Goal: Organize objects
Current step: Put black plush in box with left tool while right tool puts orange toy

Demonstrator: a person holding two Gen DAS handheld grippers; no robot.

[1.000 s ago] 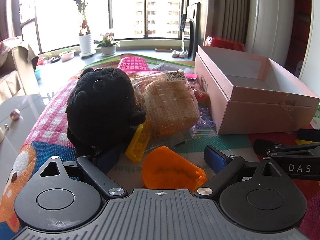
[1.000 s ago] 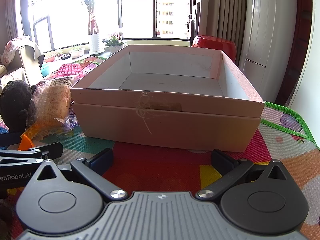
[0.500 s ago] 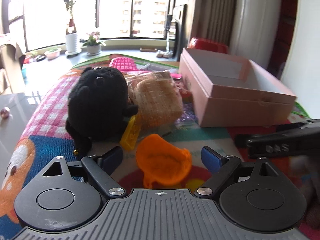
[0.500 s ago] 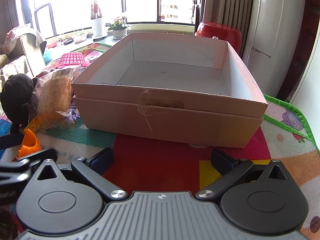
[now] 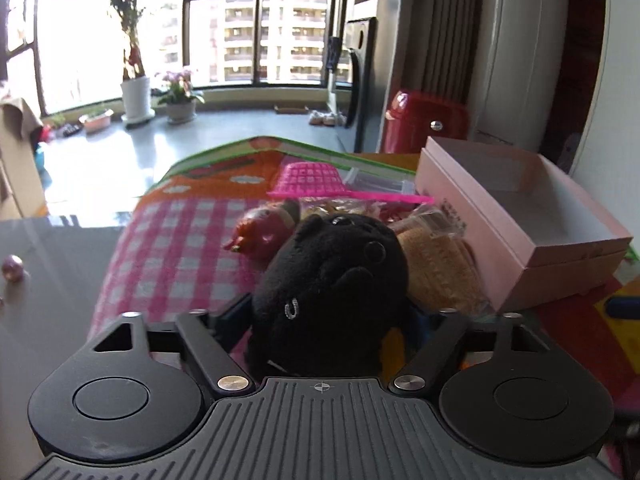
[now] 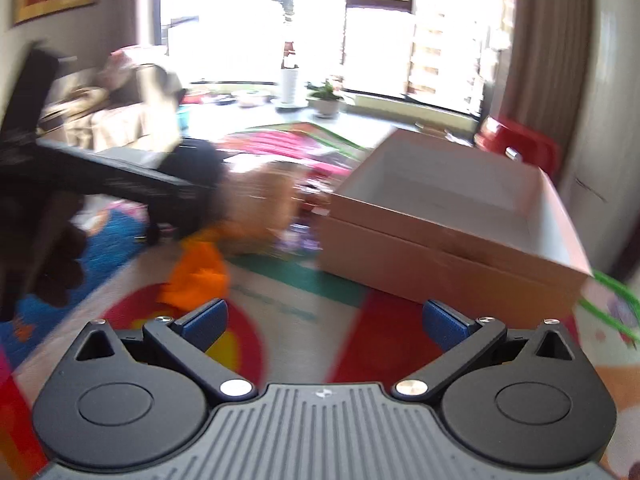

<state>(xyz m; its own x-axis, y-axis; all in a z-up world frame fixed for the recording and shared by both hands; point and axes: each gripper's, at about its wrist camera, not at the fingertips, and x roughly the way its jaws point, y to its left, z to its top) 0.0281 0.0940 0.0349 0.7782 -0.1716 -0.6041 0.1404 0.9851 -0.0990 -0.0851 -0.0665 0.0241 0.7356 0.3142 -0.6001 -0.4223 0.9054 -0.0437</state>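
In the left wrist view a black plush toy [image 5: 332,276] sits between the fingers of my left gripper [image 5: 332,320]. The jaws stand wide on either side of it; I cannot tell if they touch it. Behind it lie a wrapped bread bag [image 5: 436,268], a red toy [image 5: 264,236] and a pink basket [image 5: 312,178]. The open pink box [image 5: 520,216] stands to the right. In the blurred right wrist view my right gripper [image 6: 324,320] is open and empty above the mat, with an orange cup [image 6: 198,270] ahead on the left and the box [image 6: 448,232] ahead on the right.
A colourful play mat [image 5: 176,240] covers the table. The left gripper's body [image 6: 100,176] crosses the left of the right wrist view. A red bin [image 5: 424,120] stands behind the box. Window sill with potted plants [image 5: 136,96] lies far back.
My left gripper has moved forward and up over the orange cup, so the black plush now sits between its fingers. My right gripper has swung left and pulled back from the box.
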